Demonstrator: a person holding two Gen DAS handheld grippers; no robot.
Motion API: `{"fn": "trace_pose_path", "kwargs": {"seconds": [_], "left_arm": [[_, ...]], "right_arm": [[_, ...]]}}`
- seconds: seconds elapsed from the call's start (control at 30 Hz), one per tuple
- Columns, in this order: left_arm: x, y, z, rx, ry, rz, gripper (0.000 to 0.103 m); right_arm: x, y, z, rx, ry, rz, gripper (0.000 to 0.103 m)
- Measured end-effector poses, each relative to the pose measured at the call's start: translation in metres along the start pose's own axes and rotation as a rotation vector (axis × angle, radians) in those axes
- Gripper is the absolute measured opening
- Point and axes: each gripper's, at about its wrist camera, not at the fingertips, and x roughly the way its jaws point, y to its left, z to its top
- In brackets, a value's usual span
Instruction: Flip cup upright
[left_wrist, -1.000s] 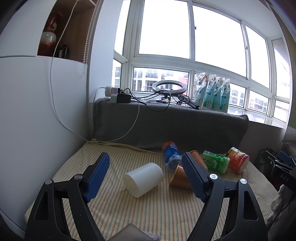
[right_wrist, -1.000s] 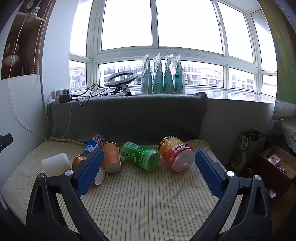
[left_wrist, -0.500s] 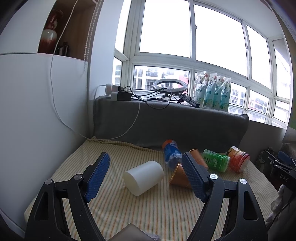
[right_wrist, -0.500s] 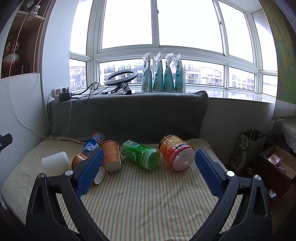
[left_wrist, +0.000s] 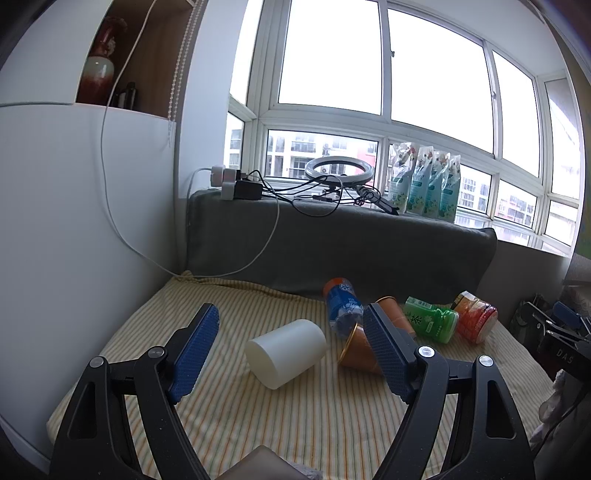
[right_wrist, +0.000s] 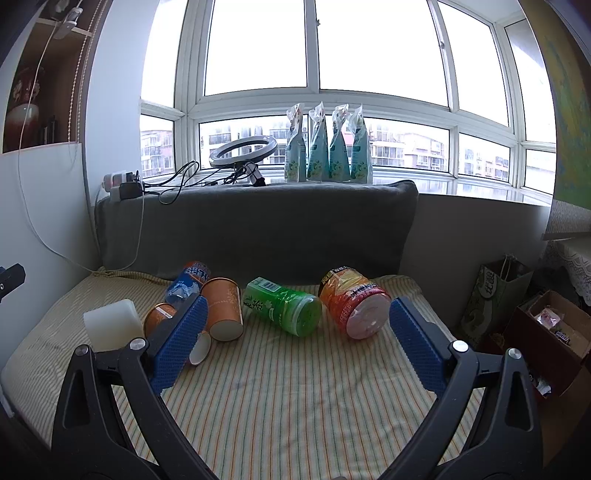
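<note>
A white cup (left_wrist: 286, 352) lies on its side on the striped cloth, its closed base facing me; it also shows in the right wrist view (right_wrist: 110, 328) at the far left. My left gripper (left_wrist: 291, 354) is open and empty, held above and short of the white cup, which sits between its blue pads. Two orange paper cups (right_wrist: 222, 308) (left_wrist: 356, 349) lie on their sides beside it. My right gripper (right_wrist: 295, 341) is open and empty, over bare cloth in front of the green bottle (right_wrist: 282, 306).
A blue bottle (left_wrist: 341, 302), the green bottle (left_wrist: 430, 319) and an orange-red jar (right_wrist: 354, 308) lie in a row along the grey cushion (right_wrist: 258, 229). A white wall (left_wrist: 74, 221) stands on the left. Boxes and a bag (right_wrist: 495, 295) stand on the right.
Both views have shifted slightly; the objects sit a little lower and closer in the frames. Nothing on the cloth has moved and both grippers stay open.
</note>
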Motion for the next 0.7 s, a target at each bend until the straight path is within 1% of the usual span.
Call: {"fn": "trace_pose_path", "kwargs": {"seconds": [0.7], "left_arm": [[0.0018, -0.0012, -0.0035, -0.008, 0.012, -0.003, 0.080]], "right_arm": [[0.0071, 0.0062, -0.0072, -0.013, 0.016, 0.008, 0.100]]}}
